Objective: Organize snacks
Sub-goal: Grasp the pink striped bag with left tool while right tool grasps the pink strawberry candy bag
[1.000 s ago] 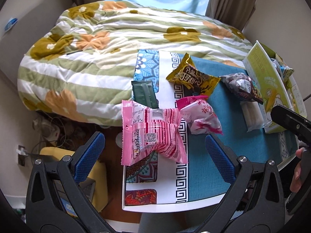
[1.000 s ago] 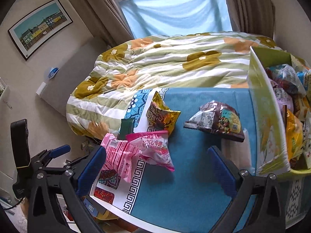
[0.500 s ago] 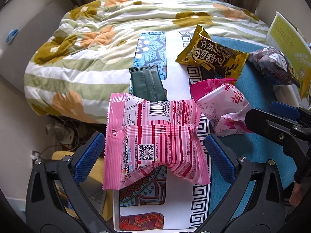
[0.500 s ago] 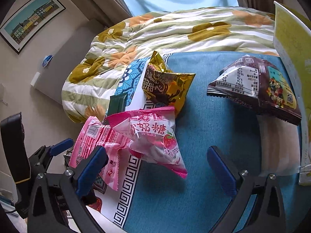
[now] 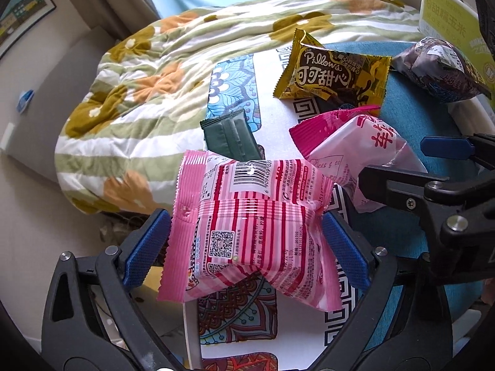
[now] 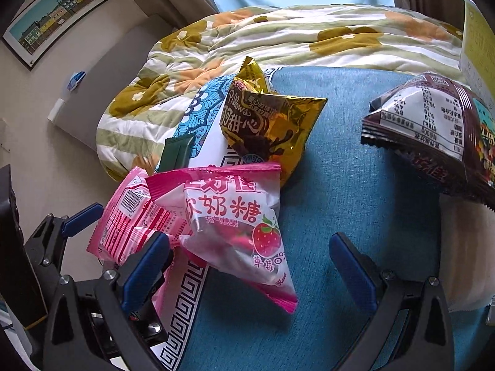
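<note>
A pink striped snack packet (image 5: 247, 232) lies at the table's left edge, between the fingers of my left gripper (image 5: 244, 247). Its jaws are closing, and the blue pads reach the packet's side edges without visibly squeezing it. A pink strawberry candy bag (image 6: 235, 225) leans on that packet (image 6: 136, 216). My right gripper (image 6: 247, 269) hovers over the bag, open, its left finger beside the bag's lower corner. Further back lie a gold Pillows packet (image 5: 331, 74), a dark green packet (image 5: 230, 137) and a dark purple packet (image 6: 433, 136).
The small table (image 6: 340, 185) has a blue cloth with patterned borders. A yellow-green box (image 5: 445, 27) stands at its right side, a white packet (image 6: 461, 247) beside it. A flowered quilt (image 5: 154, 92) on a bed lies just behind the table. The floor drops away at left.
Both grippers have come down and closer to the snacks. The left fingers now flank the striped packet and have narrowed slightly. The right gripper now sits over the strawberry bag.
</note>
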`<state>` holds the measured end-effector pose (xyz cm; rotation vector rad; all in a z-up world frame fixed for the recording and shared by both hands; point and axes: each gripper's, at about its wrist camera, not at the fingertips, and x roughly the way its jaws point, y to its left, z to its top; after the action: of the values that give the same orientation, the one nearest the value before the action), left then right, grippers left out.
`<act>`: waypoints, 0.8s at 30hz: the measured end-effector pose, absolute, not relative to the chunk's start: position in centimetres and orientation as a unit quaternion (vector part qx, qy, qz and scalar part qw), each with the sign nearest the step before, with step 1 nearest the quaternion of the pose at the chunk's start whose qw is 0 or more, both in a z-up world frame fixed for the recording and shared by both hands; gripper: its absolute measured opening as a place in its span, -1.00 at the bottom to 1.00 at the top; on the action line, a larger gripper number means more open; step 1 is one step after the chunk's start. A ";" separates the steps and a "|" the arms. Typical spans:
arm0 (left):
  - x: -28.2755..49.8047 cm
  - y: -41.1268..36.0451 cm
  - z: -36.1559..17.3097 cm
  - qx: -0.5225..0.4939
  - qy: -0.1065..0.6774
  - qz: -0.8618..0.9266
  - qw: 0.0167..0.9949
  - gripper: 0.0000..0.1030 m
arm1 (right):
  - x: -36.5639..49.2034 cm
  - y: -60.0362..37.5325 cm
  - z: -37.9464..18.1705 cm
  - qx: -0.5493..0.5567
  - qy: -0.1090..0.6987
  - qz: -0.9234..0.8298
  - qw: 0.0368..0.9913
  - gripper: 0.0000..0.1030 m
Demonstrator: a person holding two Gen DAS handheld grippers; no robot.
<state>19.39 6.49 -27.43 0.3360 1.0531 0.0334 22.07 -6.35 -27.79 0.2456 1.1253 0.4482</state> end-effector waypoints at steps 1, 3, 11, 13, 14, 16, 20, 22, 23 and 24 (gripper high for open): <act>19.3 6.3 -27.3 0.160 0.499 0.006 0.851 0.47 | 22.1 -6.3 -27.9 0.115 0.528 0.212 0.814 0.93; 19.1 5.8 -27.4 0.176 0.501 0.005 0.848 0.22 | 22.4 -6.2 -28.1 0.114 0.530 0.215 0.812 0.88; 19.0 6.2 -26.8 0.155 0.507 -0.005 0.848 0.05 | 22.7 -5.7 -28.5 0.113 0.531 0.224 0.810 0.78; 18.7 6.4 -26.7 0.149 0.508 -0.008 0.848 0.03 | 22.9 -5.7 -28.6 0.113 0.531 0.225 0.809 0.71; 18.6 6.5 -26.6 0.146 0.509 -0.009 0.848 0.02 | 22.9 -5.6 -28.5 0.113 0.531 0.226 0.809 0.67; 18.5 6.7 -26.4 0.141 0.511 -0.010 0.848 0.01 | 22.9 -5.7 -28.5 0.112 0.531 0.226 0.809 0.66; 18.3 6.8 -26.2 0.142 0.511 -0.009 0.848 0.01 | 23.2 -5.6 -28.6 0.116 0.533 0.229 0.806 0.66; 18.2 6.8 -26.2 0.143 0.512 -0.009 0.847 0.01 | 23.3 -5.6 -28.8 0.116 0.533 0.229 0.806 0.66; 18.2 6.8 -26.2 0.143 0.512 -0.010 0.847 0.01 | 23.3 -5.5 -28.8 0.115 0.532 0.229 0.807 0.62; 18.3 6.8 -26.2 0.144 0.512 -0.010 0.847 0.01 | 23.3 -5.5 -28.8 0.113 0.532 0.229 0.807 0.56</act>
<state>18.25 6.83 -26.15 0.3034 1.0798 -0.0203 23.28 -5.46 -28.76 0.2409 1.1379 0.4902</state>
